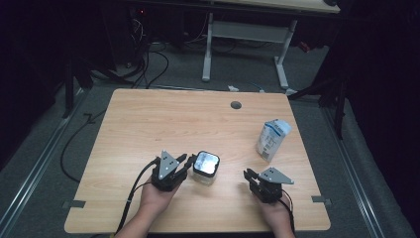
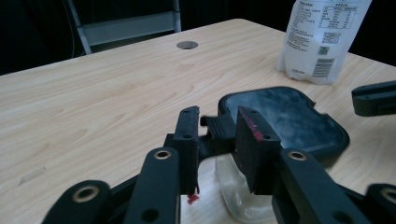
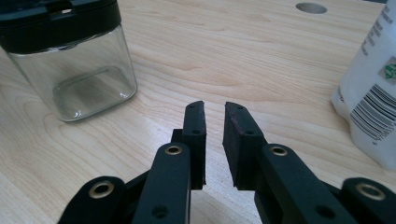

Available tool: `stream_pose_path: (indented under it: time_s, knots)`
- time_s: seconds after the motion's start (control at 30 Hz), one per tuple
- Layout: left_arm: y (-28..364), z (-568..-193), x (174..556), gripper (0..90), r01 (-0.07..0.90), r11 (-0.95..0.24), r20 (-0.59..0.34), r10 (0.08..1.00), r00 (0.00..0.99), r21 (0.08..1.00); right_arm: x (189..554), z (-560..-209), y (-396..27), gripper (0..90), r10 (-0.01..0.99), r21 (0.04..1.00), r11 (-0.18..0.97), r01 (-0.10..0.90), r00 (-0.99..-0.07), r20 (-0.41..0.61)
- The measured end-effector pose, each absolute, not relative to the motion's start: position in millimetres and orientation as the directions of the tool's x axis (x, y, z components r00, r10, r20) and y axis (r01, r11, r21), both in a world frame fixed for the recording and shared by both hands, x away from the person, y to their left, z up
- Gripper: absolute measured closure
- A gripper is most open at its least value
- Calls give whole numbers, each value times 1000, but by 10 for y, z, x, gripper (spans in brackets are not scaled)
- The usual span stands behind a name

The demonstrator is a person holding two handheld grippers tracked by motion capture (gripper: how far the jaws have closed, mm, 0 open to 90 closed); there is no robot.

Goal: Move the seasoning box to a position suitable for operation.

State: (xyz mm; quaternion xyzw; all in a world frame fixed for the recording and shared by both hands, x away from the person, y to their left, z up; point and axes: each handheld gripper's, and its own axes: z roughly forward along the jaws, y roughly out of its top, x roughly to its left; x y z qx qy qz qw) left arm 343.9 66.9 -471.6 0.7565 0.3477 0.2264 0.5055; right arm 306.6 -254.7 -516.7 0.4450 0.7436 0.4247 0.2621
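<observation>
A clear square jar [image 1: 205, 166] with a black lid [image 2: 285, 116] stands on the wooden table [image 1: 163, 119], near its front edge. My left gripper [image 1: 188, 159] is right beside the jar's left side. In the left gripper view its jaws [image 2: 217, 121] stand apart on either side of the lid's small black tab, and I see no pad pressing on it. My right gripper [image 1: 249, 174] sits to the jar's right, apart from it. Its jaws [image 3: 214, 109] stand a little open with nothing between them, and the jar [image 3: 70, 60] is off to their left.
A white printed pouch [image 1: 272, 140] stands upright at the right of the table, close to my right gripper [image 3: 373, 93]. A round cable hole [image 1: 236, 105] lies near the far edge. A desk frame and cables are on the floor beyond.
</observation>
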Motion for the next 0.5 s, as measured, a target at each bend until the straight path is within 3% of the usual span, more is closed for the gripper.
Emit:
stream_pose_path:
  time_s: [0.23, 0.5]
  knots:
    - [604, -4682, 3571, 898, 336, -265, -13, 767, 642, 904, 3049, -5136, -2522, 773, 880, 863, 246, 441, -475, -8]
    - [547, -4685, 3597, 900, 324, -297, 22, 767, 641, 898, 3035, -5130, -2520, 747, 878, 869, 240, 433, -479, -3]
